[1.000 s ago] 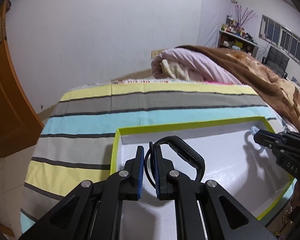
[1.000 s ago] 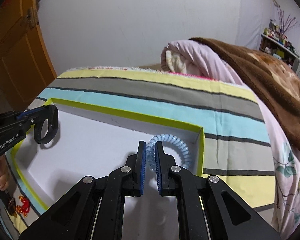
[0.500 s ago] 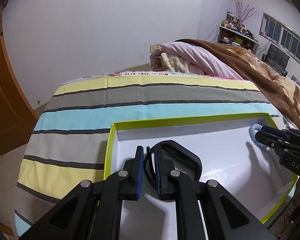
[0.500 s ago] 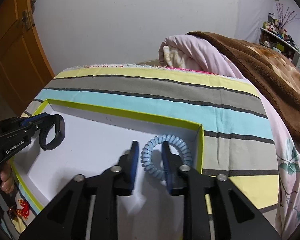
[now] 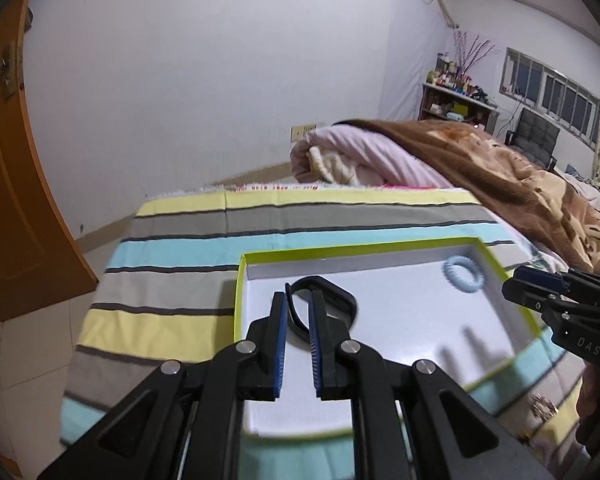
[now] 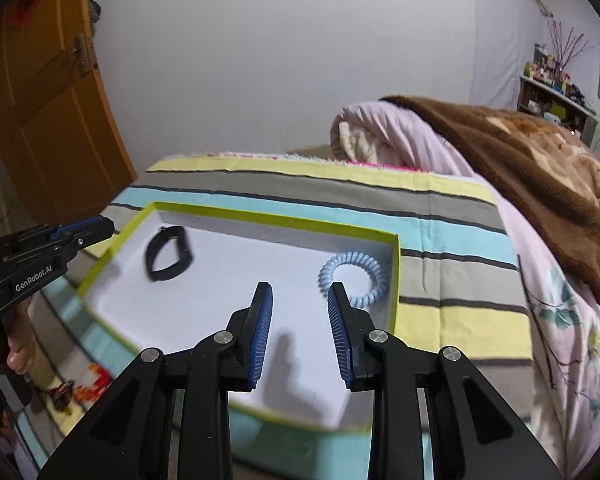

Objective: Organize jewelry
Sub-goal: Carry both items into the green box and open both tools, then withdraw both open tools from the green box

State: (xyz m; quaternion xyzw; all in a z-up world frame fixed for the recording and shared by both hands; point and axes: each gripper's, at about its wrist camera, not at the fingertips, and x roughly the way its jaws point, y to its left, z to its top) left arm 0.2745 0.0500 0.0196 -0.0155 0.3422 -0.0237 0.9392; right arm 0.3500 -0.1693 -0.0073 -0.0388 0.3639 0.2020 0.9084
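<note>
Sitting pretty: black band and blue coil tie in tray | you're holding both grippers, left gripper and right gripper, apart and empty | trinkets outside are waiting

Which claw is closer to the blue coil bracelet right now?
The right claw, open, sits just in front of the blue coil bracelet in the tray's far right corner. The left claw, open, is across the tray by the black band.

Open white floor across the middle of the lime-rimmed tray, hemmed only by the black band far left, blue coil far right, low walls around.
</note>
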